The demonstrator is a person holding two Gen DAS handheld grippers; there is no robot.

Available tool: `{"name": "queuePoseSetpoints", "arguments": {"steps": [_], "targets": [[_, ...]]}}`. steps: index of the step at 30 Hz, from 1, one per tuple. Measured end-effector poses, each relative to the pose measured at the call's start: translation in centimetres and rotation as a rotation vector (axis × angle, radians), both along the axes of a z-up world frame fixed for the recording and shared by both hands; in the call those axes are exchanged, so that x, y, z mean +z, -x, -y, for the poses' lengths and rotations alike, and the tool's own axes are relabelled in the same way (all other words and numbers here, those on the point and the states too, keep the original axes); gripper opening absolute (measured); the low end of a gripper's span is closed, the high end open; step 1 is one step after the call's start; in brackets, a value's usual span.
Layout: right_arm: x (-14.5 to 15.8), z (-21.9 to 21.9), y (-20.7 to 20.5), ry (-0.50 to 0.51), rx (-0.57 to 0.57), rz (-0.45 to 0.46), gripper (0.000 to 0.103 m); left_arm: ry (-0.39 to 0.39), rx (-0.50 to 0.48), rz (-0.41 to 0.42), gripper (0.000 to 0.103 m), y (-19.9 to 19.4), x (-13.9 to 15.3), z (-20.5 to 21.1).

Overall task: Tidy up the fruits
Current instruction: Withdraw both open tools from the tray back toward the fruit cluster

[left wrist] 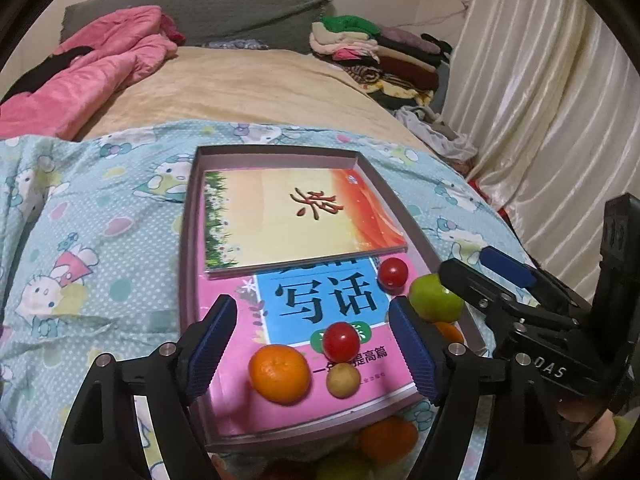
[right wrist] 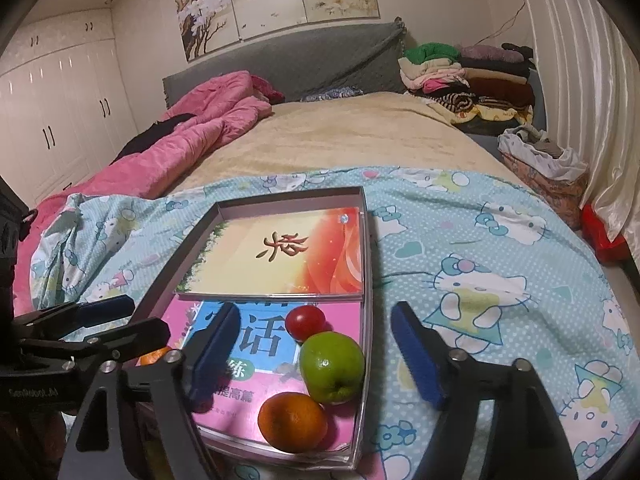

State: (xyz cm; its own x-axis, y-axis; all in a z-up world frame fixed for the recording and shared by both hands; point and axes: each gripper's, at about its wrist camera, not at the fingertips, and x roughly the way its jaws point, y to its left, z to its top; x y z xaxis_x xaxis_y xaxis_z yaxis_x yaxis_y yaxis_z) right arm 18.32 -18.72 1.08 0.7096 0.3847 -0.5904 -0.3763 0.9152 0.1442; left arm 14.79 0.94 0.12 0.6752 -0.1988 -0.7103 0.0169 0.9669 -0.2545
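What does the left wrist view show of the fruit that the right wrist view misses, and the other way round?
Only the left wrist view shows the small yellow-brown fruit, a second cherry tomato beside it, and more fruit below the tray's near edge. Only the right wrist view shows the white wardrobe and the left hand-held gripper from outside. Both show the pink tray with books, the green apple, an orange and a cherry tomato. Both hand-held grippers are open; the right straddles the apple.

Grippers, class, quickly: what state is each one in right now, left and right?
Left gripper: open, holding nothing, above the cherry tomato.
Right gripper: open, holding nothing, around the green apple without gripping it.
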Motion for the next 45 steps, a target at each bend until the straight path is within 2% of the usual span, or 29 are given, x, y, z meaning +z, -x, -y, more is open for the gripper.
{"name": "queuePoseSetpoints", "arguments": {"steps": [7, 24, 35, 37, 45], "targets": [[0.5, 0.2, 0.4, -0.015, -0.003, 0.020, 0.083, -0.008, 0.046, 0.016, 0.080, 0.8, 0.6, -1.1], [1.7, 0.7, 2.7, -0.047, 0.024, 0.045, 0.088, -0.021, 0.054, 0.010, 0.080, 3.1, 1.5, -1.8], [1.9, 1.2, 3.9, -0.062, 0.008, 0.021, 0.088, -0.012, 0.033, -0.006, 0.080, 4.9, 1.7, -1.6], [1.9, 1.1, 4.2, -0.060, 0.014, 0.018, 0.088, -0.031, 0.031, -0.016, 0.080, 5.5, 1.4, -1.4], [2.0, 0.3, 5.6, -0.040, 0.047, 0.020, 0.088, -0.027, 0.049, -0.057, 0.080, 6.5, 0.9, -2.0]]}}
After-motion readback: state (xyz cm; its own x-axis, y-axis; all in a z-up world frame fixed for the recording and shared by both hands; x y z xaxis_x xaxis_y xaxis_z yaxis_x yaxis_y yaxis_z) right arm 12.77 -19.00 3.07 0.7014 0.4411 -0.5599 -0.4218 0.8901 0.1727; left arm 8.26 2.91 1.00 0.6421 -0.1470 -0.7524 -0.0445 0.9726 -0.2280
